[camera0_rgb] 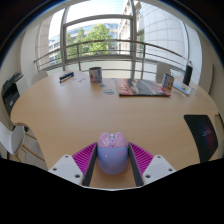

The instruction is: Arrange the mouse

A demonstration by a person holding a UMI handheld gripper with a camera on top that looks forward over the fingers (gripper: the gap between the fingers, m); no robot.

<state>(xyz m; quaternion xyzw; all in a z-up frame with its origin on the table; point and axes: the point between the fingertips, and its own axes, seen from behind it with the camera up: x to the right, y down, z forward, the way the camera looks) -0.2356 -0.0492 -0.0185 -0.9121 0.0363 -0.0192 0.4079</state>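
A pale lilac and pink mouse [112, 155] sits between my two fingers, its rounded back facing the camera. My gripper [112, 149] is closed on it, with both fingers touching its sides at its widest part. The pink pads [85, 158] show on either side of it. The mouse is held at the near edge of a large round wooden table [110, 110]. I cannot tell whether it rests on the table or hangs just above it.
On the far side of the table lie a flat magazine [143, 88], a small upright box [95, 74], a dark flat device [66, 76] and another upright item [168, 82]. A dark chair [203, 135] stands at the right and another [10, 95] at the left. Windows and a railing lie beyond.
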